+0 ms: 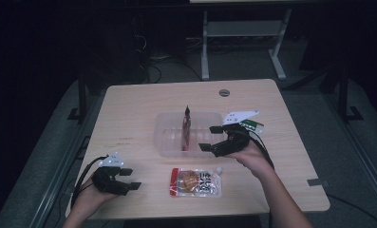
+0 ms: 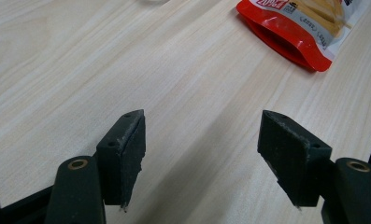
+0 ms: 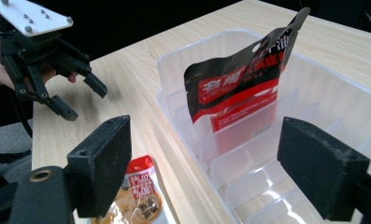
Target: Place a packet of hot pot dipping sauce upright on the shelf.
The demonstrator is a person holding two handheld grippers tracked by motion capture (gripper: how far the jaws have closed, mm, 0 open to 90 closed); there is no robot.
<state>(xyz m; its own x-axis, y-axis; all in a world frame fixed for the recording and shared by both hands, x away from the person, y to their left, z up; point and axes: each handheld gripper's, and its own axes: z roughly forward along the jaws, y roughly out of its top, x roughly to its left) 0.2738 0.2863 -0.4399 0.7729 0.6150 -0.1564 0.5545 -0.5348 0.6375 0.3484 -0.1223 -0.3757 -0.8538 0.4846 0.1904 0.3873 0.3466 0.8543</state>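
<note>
A clear plastic bin [image 1: 169, 137] with slot dividers sits mid-table. A black-and-red snack packet [image 1: 186, 127] stands upright in one slot [image 3: 239, 88]. A red-and-white spouted pouch [image 1: 195, 182] lies flat on the table in front of the bin [image 2: 295, 28] [image 3: 139, 198]. My right gripper [image 1: 211, 137] is open at the bin's right end, jaws wide, holding nothing [image 3: 206, 163]. My left gripper [image 1: 130, 178] rests open near the table's front left corner, empty [image 2: 202, 154], left of the pouch. It also appears far off in the right gripper view [image 3: 82, 98].
The light wood table [image 1: 129, 109] has bare room left of and behind the bin. A small green-and-white item [image 1: 252, 126] lies by the bin's right end. A round grommet [image 1: 224, 92] sits near the far edge. Desk legs [image 1: 205, 47] and cables stand beyond.
</note>
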